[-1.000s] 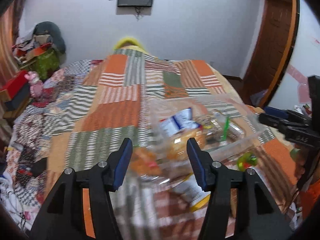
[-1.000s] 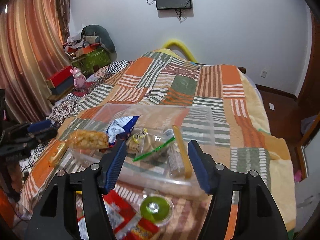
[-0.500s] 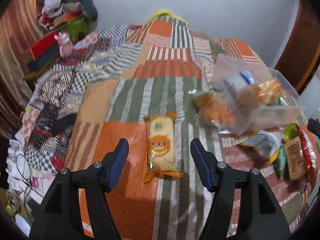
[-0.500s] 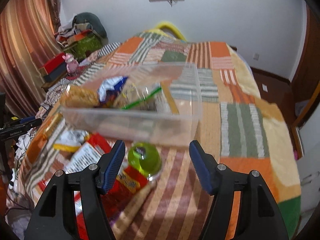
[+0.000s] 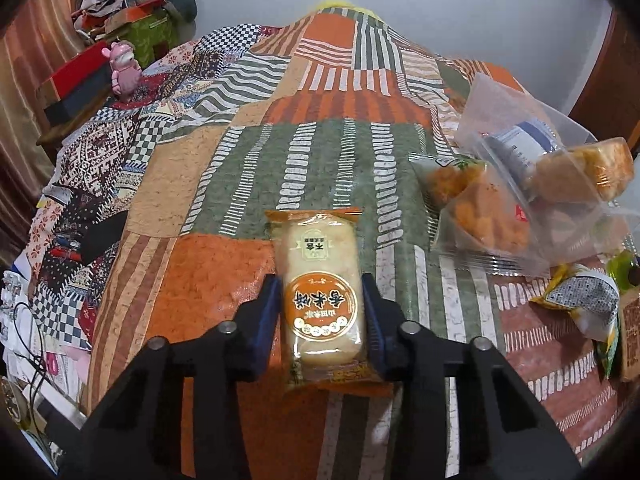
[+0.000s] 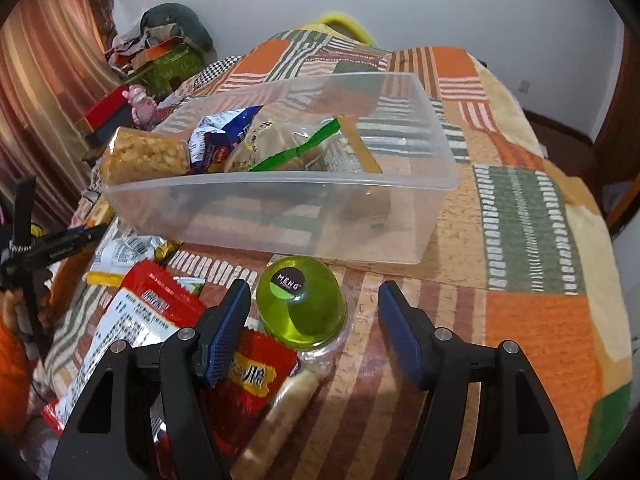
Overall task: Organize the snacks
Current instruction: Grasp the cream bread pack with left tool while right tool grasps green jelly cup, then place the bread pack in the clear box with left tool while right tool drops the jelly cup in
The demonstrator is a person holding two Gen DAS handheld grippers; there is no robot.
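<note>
In the left wrist view my left gripper [image 5: 322,310] has its blue pads against both sides of an orange rice-cracker packet [image 5: 322,294] lying on the patchwork bedspread. In the right wrist view my right gripper [image 6: 314,330] is open, its fingers either side of a green jelly cup [image 6: 301,305] that sits upside down on the bed. Behind the cup stands a clear plastic bin [image 6: 280,208] holding several snacks, also seen at the right of the left wrist view [image 5: 560,184]. A red snack bag [image 6: 160,320] lies left of the cup.
Loose snack packets [image 5: 588,304] lie on the bed by the bin. A thin cracker stick packet [image 6: 276,420] lies under my right gripper. The left gripper tool [image 6: 48,252] shows at the far left of the right wrist view. Clutter and a pink toy [image 5: 124,68] lie beyond the bed's left side.
My left gripper swung away from the bin, came down over the rice-cracker packet and closed onto it. My right gripper dropped from the bin to the green jelly cup, still open.
</note>
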